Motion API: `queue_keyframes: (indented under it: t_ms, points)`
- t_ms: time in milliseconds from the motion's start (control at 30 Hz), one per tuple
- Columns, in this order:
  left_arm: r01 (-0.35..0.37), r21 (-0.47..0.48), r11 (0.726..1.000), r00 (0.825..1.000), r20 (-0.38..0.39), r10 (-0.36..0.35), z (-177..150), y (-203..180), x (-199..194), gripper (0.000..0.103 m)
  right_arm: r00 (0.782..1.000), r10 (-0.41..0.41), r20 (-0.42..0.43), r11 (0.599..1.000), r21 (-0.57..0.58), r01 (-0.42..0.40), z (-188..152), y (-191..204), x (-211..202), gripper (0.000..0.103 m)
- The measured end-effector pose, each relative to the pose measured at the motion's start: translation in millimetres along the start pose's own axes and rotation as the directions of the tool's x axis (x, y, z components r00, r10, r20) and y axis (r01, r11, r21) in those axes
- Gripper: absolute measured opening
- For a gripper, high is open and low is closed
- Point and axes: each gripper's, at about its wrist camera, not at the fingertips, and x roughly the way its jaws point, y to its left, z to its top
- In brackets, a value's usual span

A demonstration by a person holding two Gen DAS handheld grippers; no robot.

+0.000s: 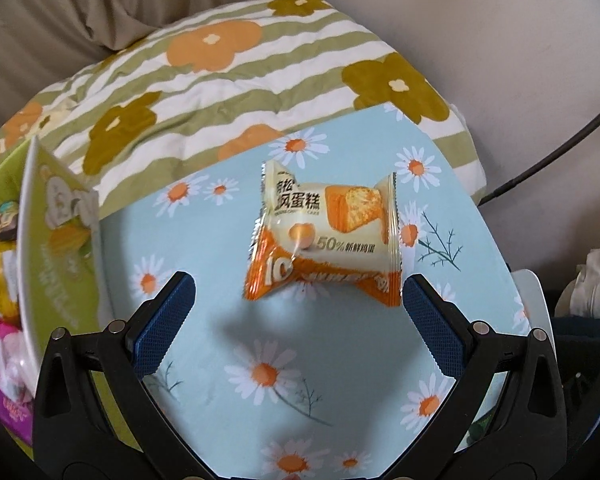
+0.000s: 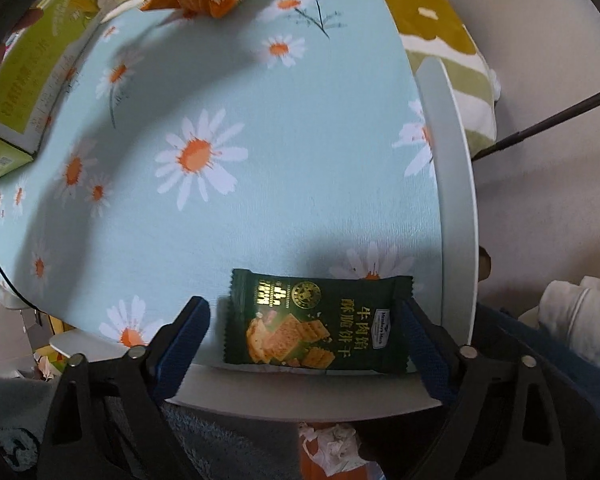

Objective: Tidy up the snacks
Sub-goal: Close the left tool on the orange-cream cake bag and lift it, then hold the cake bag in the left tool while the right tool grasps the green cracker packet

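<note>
Daisy-print desk [image 2: 260, 216]: my right gripper [image 2: 304, 320], jaws apart, is straddling the green cracker packet [image 2: 320, 320] lengthwise; left gripper [image 1: 300, 292], also apart, is facing the cake packet [image 1: 324, 236].

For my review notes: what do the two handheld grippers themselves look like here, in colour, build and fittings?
Both look alike. The left gripper has a matte black plastic frame with triangular cut-outs, round silver pins at the joints, and two fingers faced with blue cross-hatched textured pads. The right gripper has the same black frame, silver pins and blue pads. No markings, cables or sleeves are visible on either.
</note>
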Motion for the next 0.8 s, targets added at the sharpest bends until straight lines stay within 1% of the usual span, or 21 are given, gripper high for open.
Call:
queue_keyframes:
  t_ms: [33,233,367,467,500,567,667,767,800]
  points:
    - [0.000,0.003,1.000,1.000,-0.003,0.000,2.3,-1.9,3.9,0.103,1.000,-0.003,-0.003,1.000,0.002,0.003,-0.6,-1.6,1.6,0.087]
    - [0.005,0.013,1.000,1.000,-0.024,-0.005,15.9,-9.9,26.0,0.103,1.000,0.018,-0.005,1.000,0.018,-0.018,4.3,-5.6,5.8,0.087]
    - [0.001,0.013,1.000,0.999,-0.043,0.000,25.3,-13.3,43.6,0.103,1.000,-0.011,-0.004,1.000,-0.012,0.011,2.5,-1.4,7.1,0.081]
    - [-0.005,0.014,1.000,0.998,-0.069,0.006,29.5,-14.0,59.2,0.103,1.000,-0.020,0.007,1.000,-0.023,0.020,-0.7,-1.5,8.8,0.079]
    - [-0.001,0.015,1.000,0.996,-0.086,0.003,29.9,-13.9,65.9,0.103,1.000,-0.020,0.011,1.000,-0.024,0.020,-1.0,-1.6,8.8,0.079]
    - [0.027,0.010,1.000,0.994,-0.105,-0.026,29.0,-12.6,74.3,0.103,1.000,-0.020,0.021,1.000,-0.023,0.020,-2.7,-1.2,8.4,0.078]
    - [0.056,0.005,0.998,0.993,-0.102,-0.056,25.1,-11.4,78.4,0.099,0.999,-0.015,0.036,1.000,-0.018,0.015,-5.5,-1.6,7.5,0.076]
    - [0.084,0.005,0.996,0.991,-0.101,-0.083,23.1,-10.5,77.0,0.087,0.999,-0.012,0.045,1.000,-0.012,0.012,-7.3,-0.6,4.3,0.074]
    - [0.081,0.009,0.997,0.992,-0.101,-0.080,22.0,-10.9,75.8,0.085,0.999,-0.009,0.049,1.000,-0.010,0.010,-8.0,-0.7,3.8,0.074]
